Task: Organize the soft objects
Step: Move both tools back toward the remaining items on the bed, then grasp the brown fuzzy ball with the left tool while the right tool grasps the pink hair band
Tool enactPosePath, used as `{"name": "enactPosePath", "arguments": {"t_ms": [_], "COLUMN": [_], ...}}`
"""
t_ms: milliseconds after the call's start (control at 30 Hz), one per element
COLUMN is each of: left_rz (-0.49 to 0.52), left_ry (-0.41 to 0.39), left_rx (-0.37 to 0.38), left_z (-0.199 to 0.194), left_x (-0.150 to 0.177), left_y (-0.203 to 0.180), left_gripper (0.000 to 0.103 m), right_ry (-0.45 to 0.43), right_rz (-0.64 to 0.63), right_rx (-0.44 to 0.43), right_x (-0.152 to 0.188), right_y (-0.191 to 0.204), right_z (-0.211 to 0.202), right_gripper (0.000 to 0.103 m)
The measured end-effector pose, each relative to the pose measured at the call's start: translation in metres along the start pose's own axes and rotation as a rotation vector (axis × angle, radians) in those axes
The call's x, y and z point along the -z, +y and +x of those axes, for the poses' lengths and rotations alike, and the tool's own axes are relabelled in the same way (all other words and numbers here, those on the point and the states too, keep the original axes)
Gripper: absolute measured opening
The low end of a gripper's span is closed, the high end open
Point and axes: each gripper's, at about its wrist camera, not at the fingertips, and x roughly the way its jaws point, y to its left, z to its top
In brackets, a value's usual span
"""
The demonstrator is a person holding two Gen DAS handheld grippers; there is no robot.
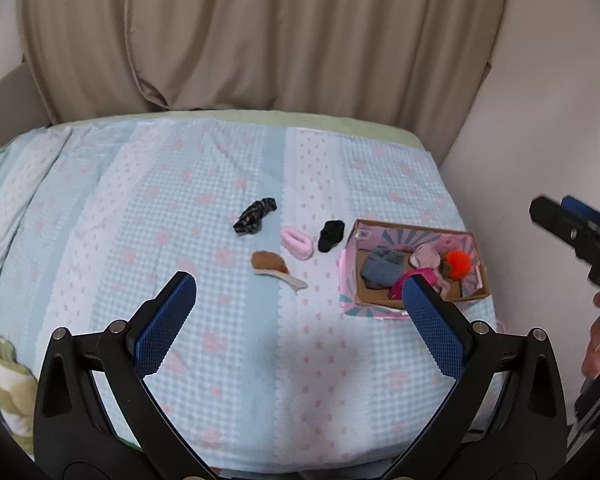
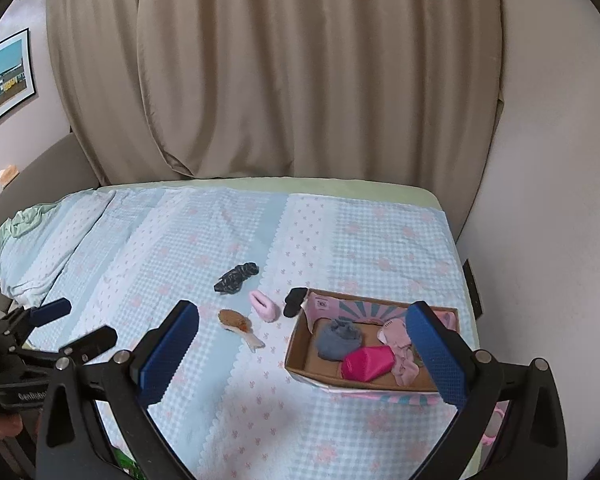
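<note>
A cardboard box (image 1: pixel 350 264) (image 2: pixel 300 344) sits on the bed at the right. It holds a grey cloth (image 1: pixel 382 270) (image 2: pixel 338 338), a magenta item (image 2: pixel 366 364), a pale pink cloth (image 1: pixel 426 256) (image 2: pixel 398 340) and an orange pom-pom (image 1: pixel 458 264). Left of the box lie a black sock (image 1: pixel 331 235) (image 2: pixel 295 301), a pink fluffy item (image 1: pixel 297 242) (image 2: pixel 265 306), a brown-and-cream sock (image 1: pixel 274 266) (image 2: pixel 240 326) and a dark patterned cloth (image 1: pixel 255 215) (image 2: pixel 236 277). My left gripper (image 1: pixel 300 312) is open and empty above the bed's near part. My right gripper (image 2: pixel 304 344) is open and empty, held above the bed near the box.
The bed has a blue-and-pink checked cover (image 1: pixel 180 184) (image 2: pixel 172 232). Beige curtains (image 1: pixel 260 32) hang behind it. A wall (image 2: pixel 548 200) borders the right side. A striped blanket (image 1: pixel 4 384) lies at the left edge. A picture (image 2: pixel 4 76) hangs on the left wall.
</note>
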Motion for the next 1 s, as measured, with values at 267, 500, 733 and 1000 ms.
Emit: {"name": "enactPosePath", "arguments": {"t_ms": [267, 500, 733, 1000], "left_rz": [0.021, 0.009, -0.016, -0.027], "left_ry": [0.061, 0.127, 0.201, 0.262], "left_rx": [0.003, 0.012, 0.033, 0.008], "left_z": [0.040, 0.090, 0.173, 0.274], "left_x": [-0.008, -0.019, -0.021, -0.001], "left_y": [0.023, 0.045, 0.062, 0.069], "left_gripper": [0.103, 0.103, 0.102, 0.095], "right_ry": [0.063, 0.141, 0.234, 0.395], "right_rz": [-0.010, -0.072, -0.184, -0.247], "right_rx": [-0.032, -0.063, -0.091, -0.159], "right_x": [-0.019, -0.037, -0.042, -0.012], "right_y": [0.022, 0.040, 0.048, 0.053], "right_z": [0.053, 0.122, 0.211, 0.328], "right_gripper": [0.103, 0.103, 0.103, 0.098]}}
